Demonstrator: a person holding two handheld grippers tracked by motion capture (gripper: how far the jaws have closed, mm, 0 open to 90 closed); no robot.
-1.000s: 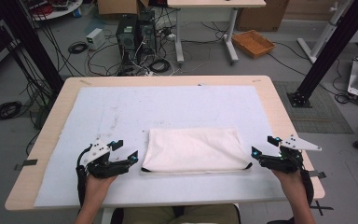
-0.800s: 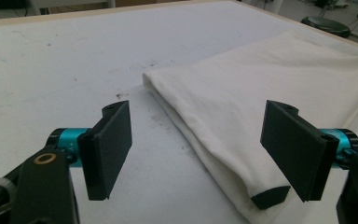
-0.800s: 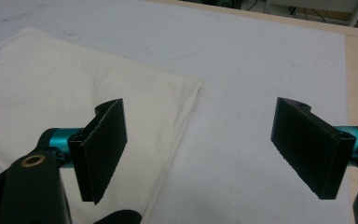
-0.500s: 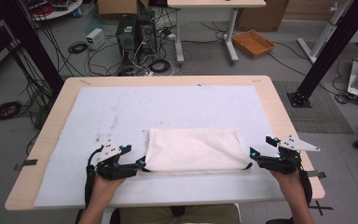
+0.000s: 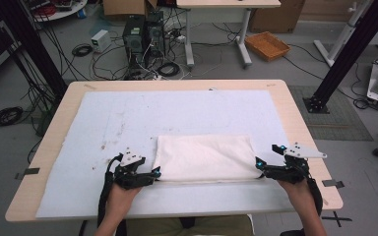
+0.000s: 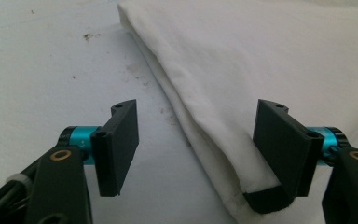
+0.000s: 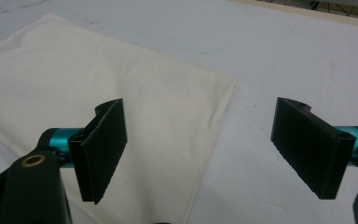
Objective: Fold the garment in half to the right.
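Observation:
A folded white cloth (image 5: 204, 158) lies flat on the pale blue mat (image 5: 128, 118), near the table's front edge. My left gripper (image 5: 150, 175) is open at the cloth's near left corner. In the left gripper view the cloth's (image 6: 270, 74) layered corner lies between the jaws, and one jaw rests against the fabric. My right gripper (image 5: 260, 168) is open at the cloth's near right corner. In the right gripper view the cloth's (image 7: 98, 79) side hem runs between the wide-apart jaws, and one jaw stands over the fabric.
The mat has brown stains (image 5: 109, 143) left of the cloth. The wooden table edge (image 5: 305, 132) runs close past my right hand. Beyond the table, on the floor, are computer towers (image 5: 140, 34), cables and an orange tray (image 5: 267, 45).
My left gripper has moved right, from well clear of the cloth up to its near left corner. My right gripper has hardly moved.

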